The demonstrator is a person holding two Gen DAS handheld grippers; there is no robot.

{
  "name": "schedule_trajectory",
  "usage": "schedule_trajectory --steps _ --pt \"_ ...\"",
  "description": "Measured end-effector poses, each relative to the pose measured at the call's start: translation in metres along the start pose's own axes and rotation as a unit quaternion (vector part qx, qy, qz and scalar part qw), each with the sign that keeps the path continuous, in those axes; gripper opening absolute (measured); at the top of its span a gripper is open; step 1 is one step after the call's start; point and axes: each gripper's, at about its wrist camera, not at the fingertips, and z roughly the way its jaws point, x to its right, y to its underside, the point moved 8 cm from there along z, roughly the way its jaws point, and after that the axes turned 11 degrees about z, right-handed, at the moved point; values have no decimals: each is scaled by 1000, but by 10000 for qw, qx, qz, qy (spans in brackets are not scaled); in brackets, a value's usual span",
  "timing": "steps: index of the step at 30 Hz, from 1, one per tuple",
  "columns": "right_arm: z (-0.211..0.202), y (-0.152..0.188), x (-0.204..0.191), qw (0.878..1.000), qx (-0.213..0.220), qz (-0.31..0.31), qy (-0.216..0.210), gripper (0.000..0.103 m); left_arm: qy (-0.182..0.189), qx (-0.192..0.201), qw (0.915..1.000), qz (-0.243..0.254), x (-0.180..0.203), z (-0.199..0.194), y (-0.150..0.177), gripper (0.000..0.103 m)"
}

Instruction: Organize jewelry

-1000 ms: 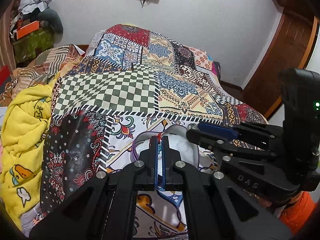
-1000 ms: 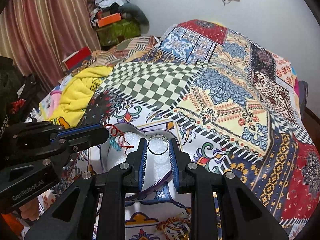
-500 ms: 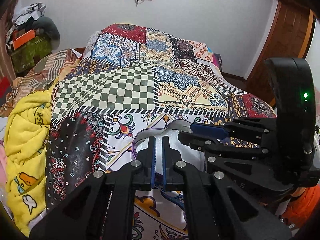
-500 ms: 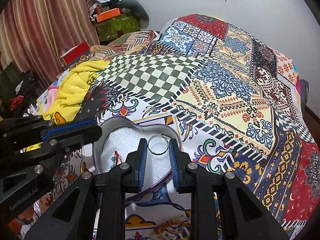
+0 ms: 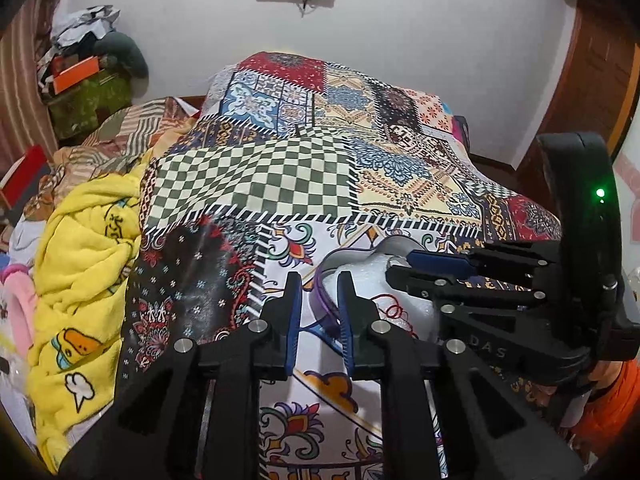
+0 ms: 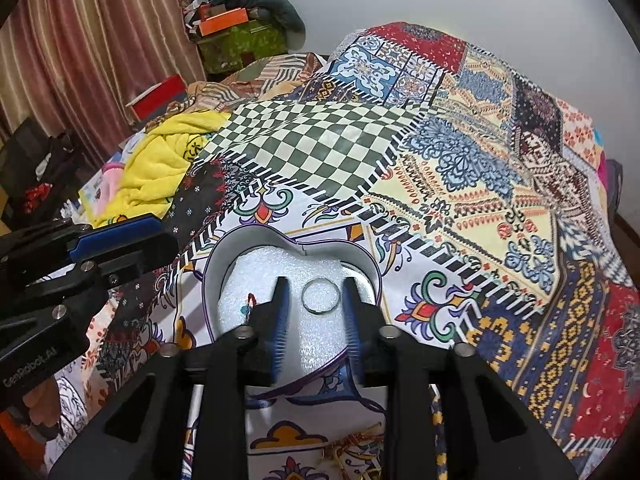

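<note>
A heart-shaped box (image 6: 224, 252) lined with white foam sits on the patterned bedspread; it also shows in the left wrist view (image 5: 344, 256). A silver bangle (image 6: 321, 297) lies on the foam between the fingers of my right gripper (image 6: 314, 294), which is open with the bangle free of its pads. A red thread bracelet (image 5: 390, 311) lies on the foam; it also shows in the right wrist view (image 6: 250, 303). My left gripper (image 5: 316, 288) is open and empty over the box's left rim.
A yellow blanket (image 5: 76, 276) is bunched at the bed's left side. More jewelry (image 6: 352, 446) lies on the bedspread near the front edge. Boxes and clothes (image 6: 236, 32) are piled by the curtain at the back left.
My left gripper has opened and let the red thread bracelet drop onto the foam. My right gripper has opened wider, and the silver bangle now lies loose in the box.
</note>
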Motion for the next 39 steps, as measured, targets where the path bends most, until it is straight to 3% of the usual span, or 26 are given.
schedule_trajectory --steps 2,15,19,21,30,39 --pt "-6 -2 -2 9999 127 -40 68 42 -17 -16 10000 -37 -1 -1 1 17" --pt "-68 -4 5 9965 750 -3 375 43 -55 141 9999 76 12 -35 -4 17" --pt "-89 2 13 9948 904 85 471 43 -80 292 9994 165 21 -53 -9 31" --pt "-99 7 18 9938 963 144 532 43 -78 374 9990 230 28 -62 -11 32" --pt "-124 35 58 9921 904 463 739 43 104 357 9982 469 66 -78 -8 35" --pt "-121 72 101 9911 548 822 896 43 399 -188 9973 582 101 -48 18 36"
